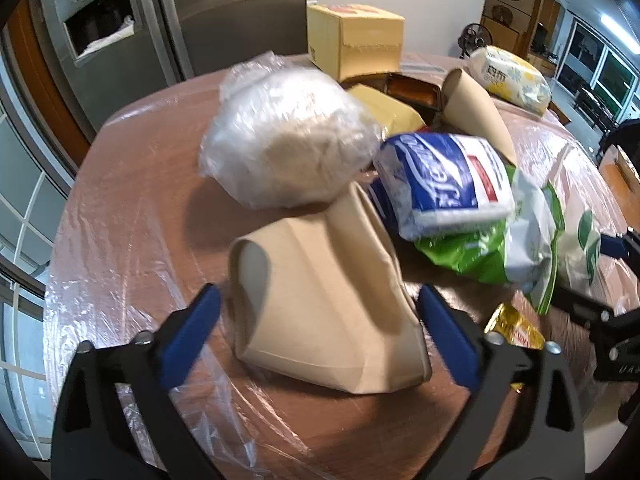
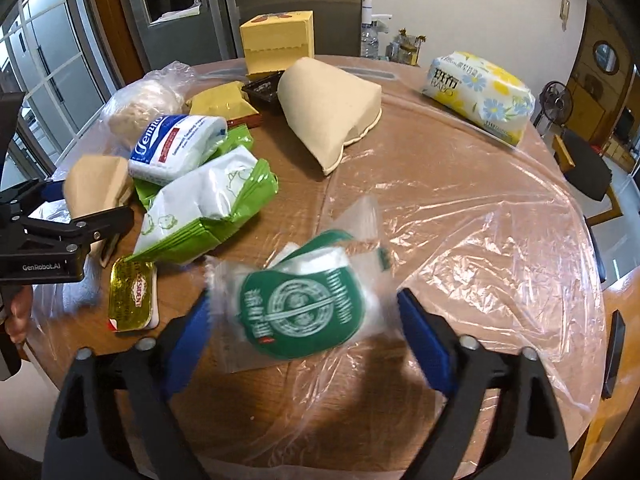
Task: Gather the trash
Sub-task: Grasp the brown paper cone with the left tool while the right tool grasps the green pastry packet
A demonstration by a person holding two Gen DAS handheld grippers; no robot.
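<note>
A flattened tan paper cup (image 1: 320, 300) lies on the round table between the open jaws of my left gripper (image 1: 320, 304), which also shows at the left edge of the right wrist view (image 2: 90, 208). A clear wrapper with a green round label (image 2: 304, 308) lies between the open jaws of my right gripper (image 2: 304, 312). Neither pair of pads presses on its item. A blue-and-white tissue pack (image 1: 444, 184), a green-and-white snack bag (image 2: 204, 208), a gold butter packet (image 2: 132, 294) and a clear bag with a pale lump (image 1: 288, 140) lie in the pile.
The table (image 2: 460, 168) is covered in clear plastic film. A second tan cup (image 2: 332, 108), a yellow box (image 2: 280, 46), a dark tray (image 2: 262, 88) and a yellow-flowered tissue pack (image 2: 480, 96) sit further back. A steel fridge (image 1: 224, 12) stands behind.
</note>
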